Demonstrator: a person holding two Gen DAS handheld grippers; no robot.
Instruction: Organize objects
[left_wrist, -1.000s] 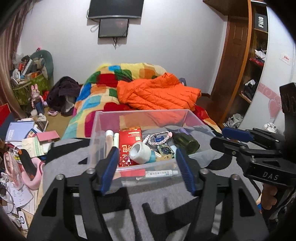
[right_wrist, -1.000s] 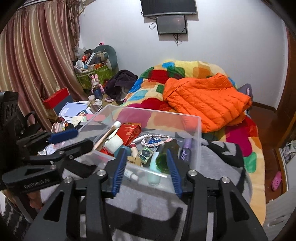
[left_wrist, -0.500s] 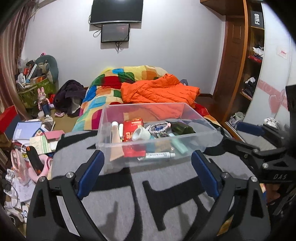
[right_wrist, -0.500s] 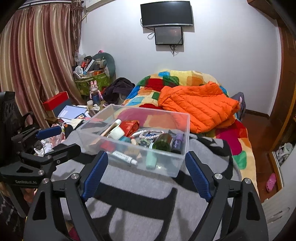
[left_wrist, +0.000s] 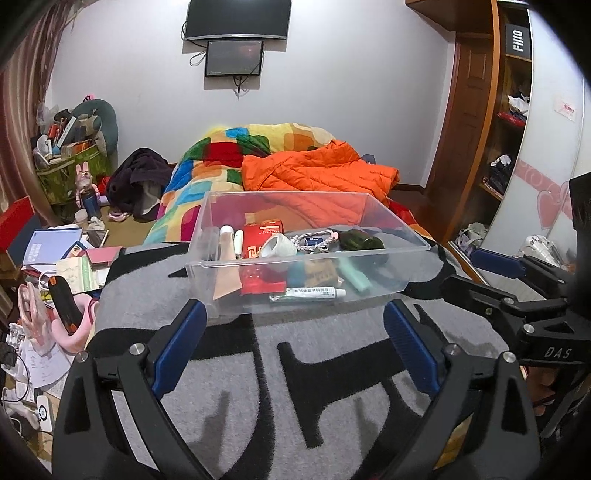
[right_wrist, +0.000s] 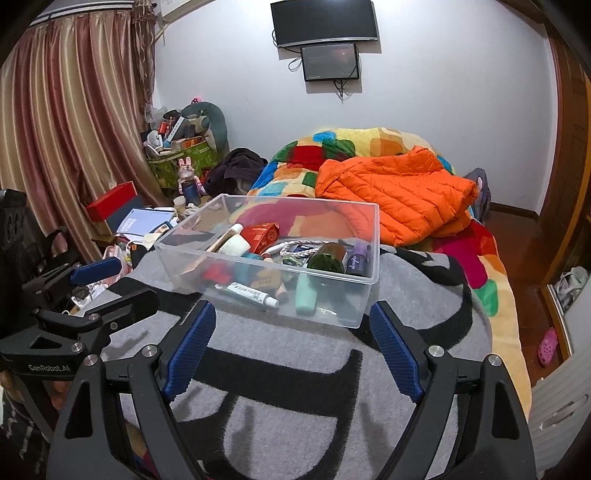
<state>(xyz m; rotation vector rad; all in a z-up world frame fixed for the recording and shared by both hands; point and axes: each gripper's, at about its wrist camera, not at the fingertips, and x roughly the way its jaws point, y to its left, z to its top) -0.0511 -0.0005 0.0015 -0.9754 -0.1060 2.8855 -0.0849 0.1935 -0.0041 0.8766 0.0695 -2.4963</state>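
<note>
Clear plastic bin (left_wrist: 306, 258) (right_wrist: 266, 266), rectangular with thin see-through walls and a rolled rim, resting on a grey blanket (left_wrist: 332, 369) (right_wrist: 295, 387) of fuzzy pile with broad black markings. Inside, jumbled in one layer: a red carton (left_wrist: 262, 240) (right_wrist: 260, 233) printed in gold, a white tape roll (left_wrist: 277, 247) (right_wrist: 233, 244), a dark green glass bottle (left_wrist: 360, 242) (right_wrist: 328, 257) lying on its side, a white ointment tube (left_wrist: 308, 293) (right_wrist: 249, 293) against the near wall, a mint-green tube (left_wrist: 354, 273) (right_wrist: 306, 293), a beige tube (left_wrist: 227, 264) standing tall at the left end, a braided white cord (left_wrist: 314, 236) (right_wrist: 295, 245), and a small purple bottle (right_wrist: 357, 258) in the far right corner. Left gripper (left_wrist: 291, 343) (right_wrist: 110, 284) just short of the bin's near wall, blue ribbed pads (left_wrist: 177, 343) spread wide, nothing between them. Right gripper (right_wrist: 291, 354) (left_wrist: 480, 273) likewise spread, blue textured pads (right_wrist: 190, 350) apart and empty, aimed at the bin's near corner. Behind, a patchwork quilt (left_wrist: 221, 162) (right_wrist: 332, 147) in bright blocks under a puffy orange quilted jacket (left_wrist: 317, 173) (right_wrist: 395, 188).
</note>
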